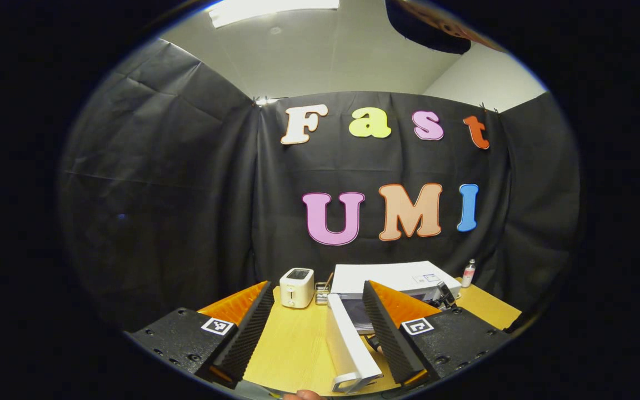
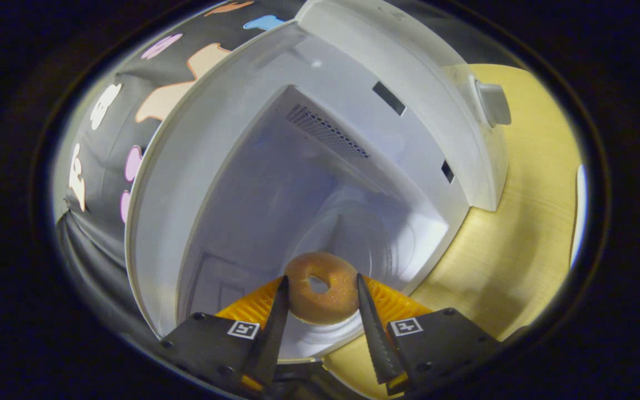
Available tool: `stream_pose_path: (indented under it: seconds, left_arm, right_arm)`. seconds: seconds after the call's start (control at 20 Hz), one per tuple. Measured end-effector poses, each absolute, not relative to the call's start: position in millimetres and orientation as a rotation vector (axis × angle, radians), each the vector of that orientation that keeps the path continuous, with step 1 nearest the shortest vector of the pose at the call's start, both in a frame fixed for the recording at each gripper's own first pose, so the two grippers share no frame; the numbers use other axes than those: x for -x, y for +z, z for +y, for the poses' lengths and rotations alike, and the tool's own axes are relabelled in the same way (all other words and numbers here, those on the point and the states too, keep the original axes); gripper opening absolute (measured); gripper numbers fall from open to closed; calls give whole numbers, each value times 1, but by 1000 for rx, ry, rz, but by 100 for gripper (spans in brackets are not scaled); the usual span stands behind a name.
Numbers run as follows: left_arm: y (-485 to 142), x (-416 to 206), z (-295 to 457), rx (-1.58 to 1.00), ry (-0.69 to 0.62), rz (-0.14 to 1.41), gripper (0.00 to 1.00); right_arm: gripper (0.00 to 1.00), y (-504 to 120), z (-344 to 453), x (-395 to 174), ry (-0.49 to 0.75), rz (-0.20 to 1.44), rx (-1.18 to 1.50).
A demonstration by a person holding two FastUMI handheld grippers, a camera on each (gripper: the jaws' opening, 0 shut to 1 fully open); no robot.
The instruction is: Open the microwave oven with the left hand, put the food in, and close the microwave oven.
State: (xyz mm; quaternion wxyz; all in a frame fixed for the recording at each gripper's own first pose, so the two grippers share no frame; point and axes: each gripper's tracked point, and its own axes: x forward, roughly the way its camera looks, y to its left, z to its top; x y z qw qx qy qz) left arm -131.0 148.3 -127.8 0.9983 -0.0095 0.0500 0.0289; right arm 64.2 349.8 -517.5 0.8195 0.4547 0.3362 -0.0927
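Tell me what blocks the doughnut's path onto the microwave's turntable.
Nothing visible does. The right gripper holds the doughnut at the open cavity, the glass turntable bare just beyond. The door hangs swung wide between the left gripper's open fingers.

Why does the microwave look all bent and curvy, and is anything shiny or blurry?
Right gripper view: the fisheye lens bows the microwave's straight walls; the doughnut stays sharp. Left gripper view: a ceiling light glares white, and the table edge curves.
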Motion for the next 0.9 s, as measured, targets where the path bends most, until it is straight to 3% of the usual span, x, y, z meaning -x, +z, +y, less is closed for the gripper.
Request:
stream_pose_path:
  seconds: [0.05, 0.1, 0.2, 0.25, 0.3, 0.4, 0.45, 0.5, 0.55, 0.6, 0.7, 0.9]
  left_arm:
    - [-130, 132, 150, 19, 61, 103, 94]
    - [-130, 132, 151, 20, 62, 105, 90]
    - [-131, 133, 153, 23, 65, 109, 94]
    - [-132, 133, 153, 25, 65, 112, 91]
    - [-133, 133, 154, 27, 65, 114, 91]
    - [-134, 133, 155, 25, 69, 117, 91]
    - [-133, 133, 156, 24, 71, 113, 94]
    - [-131, 133, 156, 22, 70, 111, 91]
    - [-131, 133, 155, 19, 70, 110, 91]
    - [-130, 133, 155, 18, 68, 108, 91]
    - [-129, 135, 150, 20, 60, 104, 94]
    - [-130, 133, 142, 42, 37, 103, 91]
  right_arm:
    - [64, -519, 349, -69, -202, 707, -976]
    - [63, -522, 349, -71, -212, 705, -973]
    - [63, -528, 349, -75, -223, 708, -974]
    - [63, -529, 348, -77, -228, 702, -973]
    - [70, -529, 349, -79, -229, 690, -974]
    - [69, -533, 355, -79, -216, 712, -981]
    - [74, -537, 354, -78, -221, 722, -966]
    - [88, -537, 352, -76, -226, 718, -951]
    - [77, -536, 348, -77, -228, 705, -929]
    - [99, -532, 345, -77, -221, 686, -905]
    - [86, -529, 345, -74, -188, 685, -868]
    - [87, -523, 339, -58, -124, 691, -790]
